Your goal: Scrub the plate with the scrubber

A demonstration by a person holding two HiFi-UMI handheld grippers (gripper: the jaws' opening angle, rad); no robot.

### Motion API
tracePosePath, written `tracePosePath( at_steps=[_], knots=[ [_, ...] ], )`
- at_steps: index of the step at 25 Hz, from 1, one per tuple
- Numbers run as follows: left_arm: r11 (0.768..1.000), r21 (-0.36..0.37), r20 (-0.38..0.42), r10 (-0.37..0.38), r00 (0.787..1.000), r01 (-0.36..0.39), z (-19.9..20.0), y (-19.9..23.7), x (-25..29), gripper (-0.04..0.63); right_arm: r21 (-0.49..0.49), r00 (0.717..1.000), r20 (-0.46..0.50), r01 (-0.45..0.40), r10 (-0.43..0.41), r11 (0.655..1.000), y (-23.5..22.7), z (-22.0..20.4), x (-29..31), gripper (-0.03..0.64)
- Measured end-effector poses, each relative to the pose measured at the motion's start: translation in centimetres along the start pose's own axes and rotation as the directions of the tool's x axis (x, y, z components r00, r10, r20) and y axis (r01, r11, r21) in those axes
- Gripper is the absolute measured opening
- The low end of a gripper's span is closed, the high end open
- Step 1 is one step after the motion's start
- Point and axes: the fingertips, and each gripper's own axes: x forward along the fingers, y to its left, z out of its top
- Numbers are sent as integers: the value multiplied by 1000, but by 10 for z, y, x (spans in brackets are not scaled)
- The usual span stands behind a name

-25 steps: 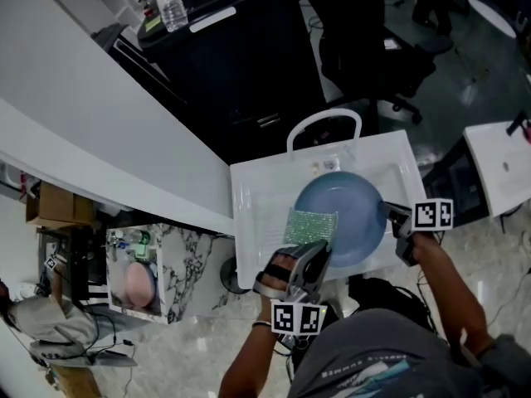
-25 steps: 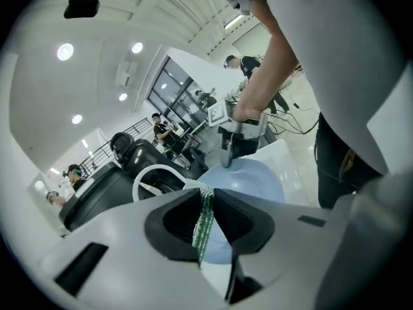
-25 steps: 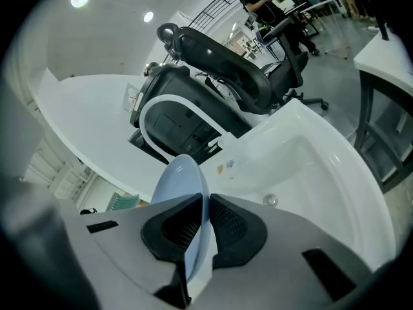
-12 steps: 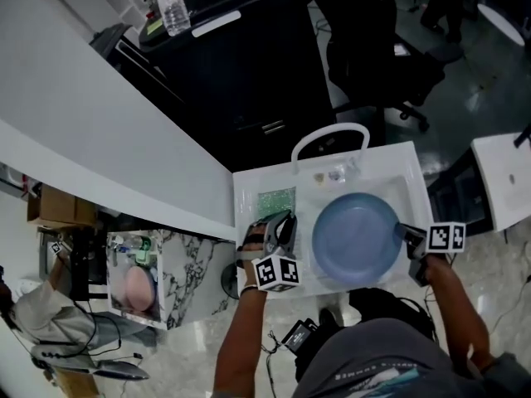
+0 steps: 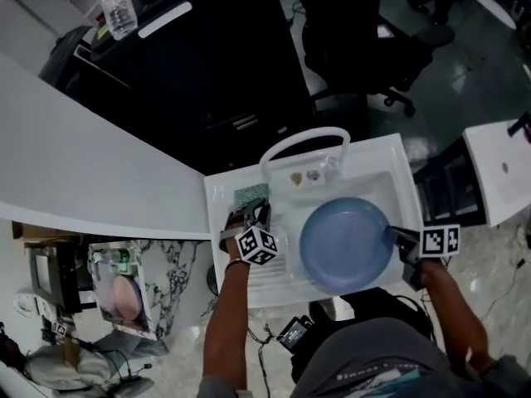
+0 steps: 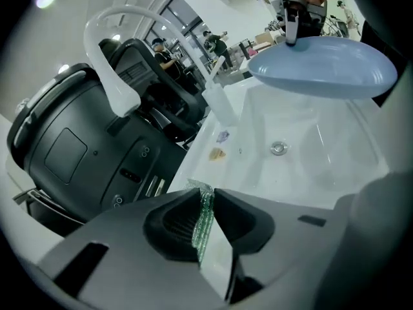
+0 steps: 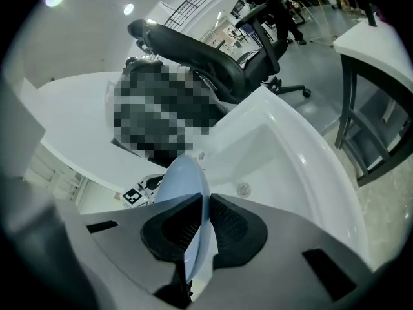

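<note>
A round blue plate [image 5: 345,244] hangs over the white sink basin [image 5: 390,182], held by its right rim in my right gripper [image 5: 397,237], which is shut on it. In the right gripper view the plate's edge [image 7: 187,186] runs between the pads. My left gripper [image 5: 253,214] is shut on a green glittery scrubber [image 5: 250,195] over the sink's left ledge, well apart from the plate. The scrubber [image 6: 204,208] stands edge-on between the pads in the left gripper view, and the plate [image 6: 322,66] shows at the upper right there.
A white arched faucet [image 5: 303,142] rises at the sink's back edge, with small scraps [image 5: 304,176] beside it. The drain [image 6: 279,148] lies in the basin. Black office chairs [image 5: 357,40] stand behind the sink, a white counter [image 5: 83,156] to the left.
My left gripper has carried the scrubber off the plate and away to the left, down to the sink's left ledge. The right gripper with the plate has sunk a little.
</note>
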Motion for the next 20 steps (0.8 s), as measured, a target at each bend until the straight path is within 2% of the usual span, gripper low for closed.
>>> tracePosePath(
  at_steps=[6, 17, 20],
  knots=[
    [1000, -5, -39, -18, 999, 18, -13, -1, 30, 72, 14, 999, -39, 34, -34, 999, -13, 2, 7, 60],
    [999, -10, -56, -37, 998, 37, -23, 1, 46, 91, 7, 997, -71, 18, -17, 1000, -12, -4, 20, 60],
    [996, -26, -55, -82, 995, 81, -24, -2, 47, 106, 7, 997, -77, 21, -20, 1000, -11, -7, 22, 60]
  ],
)
